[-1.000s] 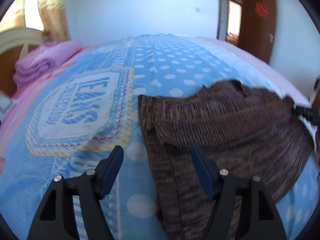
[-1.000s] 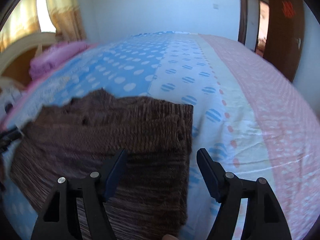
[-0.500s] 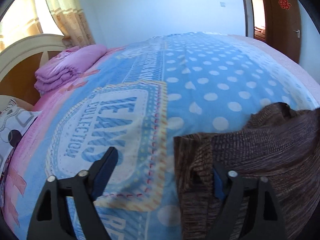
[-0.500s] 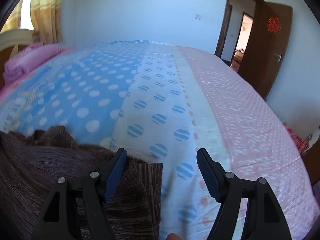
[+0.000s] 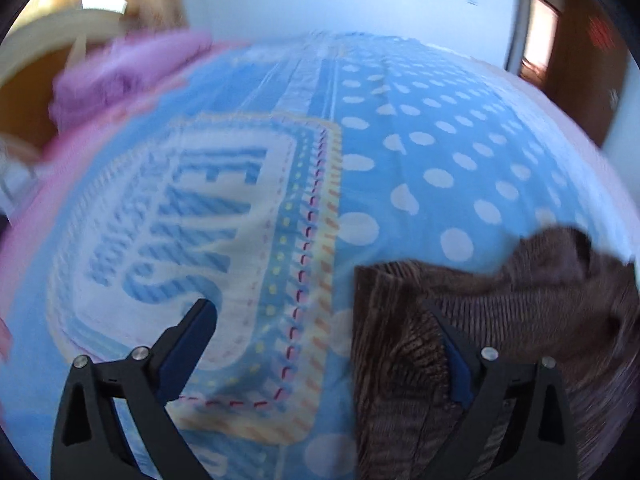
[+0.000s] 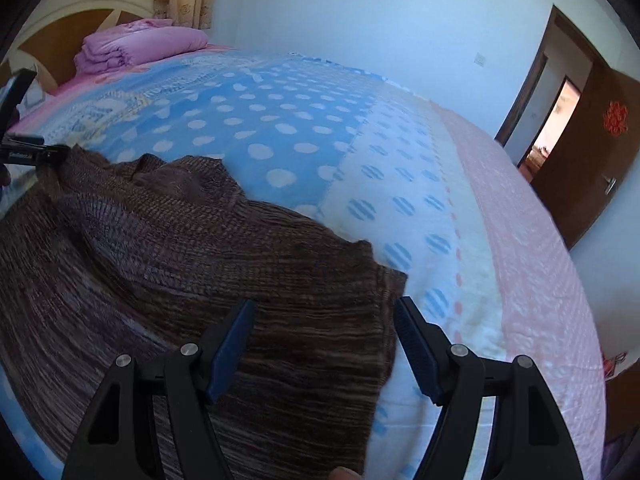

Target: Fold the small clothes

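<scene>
Now the brown knit garment [image 6: 192,280] lies spread on the bed's blue dotted blanket [image 6: 256,120], well short of the folded pink quilt [image 6: 140,46] at the headboard; the left gripper [image 5: 324,332] has just been widening its jaws and stands spread, its right finger seemingly tucked behind a raised fold at the garment's edge, though blur hides any contact. The right gripper [image 6: 324,340] hangs open over the garment's opposite corner, pinching nothing.
</scene>
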Demonstrator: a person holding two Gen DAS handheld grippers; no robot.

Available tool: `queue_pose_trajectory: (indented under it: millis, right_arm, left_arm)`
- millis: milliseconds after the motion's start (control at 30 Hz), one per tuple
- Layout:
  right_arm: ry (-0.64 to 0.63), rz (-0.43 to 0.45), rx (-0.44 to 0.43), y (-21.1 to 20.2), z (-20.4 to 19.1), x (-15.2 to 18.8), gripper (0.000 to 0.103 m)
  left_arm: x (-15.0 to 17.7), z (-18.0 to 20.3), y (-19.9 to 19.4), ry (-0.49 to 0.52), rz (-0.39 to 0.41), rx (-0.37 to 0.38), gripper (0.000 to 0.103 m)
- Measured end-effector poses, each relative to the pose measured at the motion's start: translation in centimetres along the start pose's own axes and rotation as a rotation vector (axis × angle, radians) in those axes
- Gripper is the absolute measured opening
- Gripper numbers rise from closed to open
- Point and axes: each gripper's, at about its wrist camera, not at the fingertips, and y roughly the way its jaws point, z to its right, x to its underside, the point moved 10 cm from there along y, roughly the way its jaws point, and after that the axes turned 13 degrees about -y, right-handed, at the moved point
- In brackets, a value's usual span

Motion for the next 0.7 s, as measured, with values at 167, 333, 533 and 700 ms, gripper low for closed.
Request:
queue_pose_trajectory:
  millis: [167, 333, 533, 700]
  right_arm:
    - [0.065, -0.069, 0.008, 2.6, 1.0, 0.5, 0.037]
    - [0.143, -0.048, -0.038, 3.3, 1.5, 1.2, 0.032]
    - [0.134, -0.039, -0.021, 3.4, 1.1, 1.2, 0.010]
    - [0.161, -0.023, -0.028, 3.1, 1.7, 1.1, 0.005]
  left_arm:
    - [0.7, -0.9, 1.3, -0.123, -0.134, 0.122, 0.102]
    - [0.7, -1.8, -0.8, -0.099, -0.085, 0.193, 0.102]
    - [1.0, -2.9, -2.9, -0.091, 0.007, 0.188, 0.102]
    - [3.1, 1.5, -4.2, 0.096, 0.063, 0.219, 0.098]
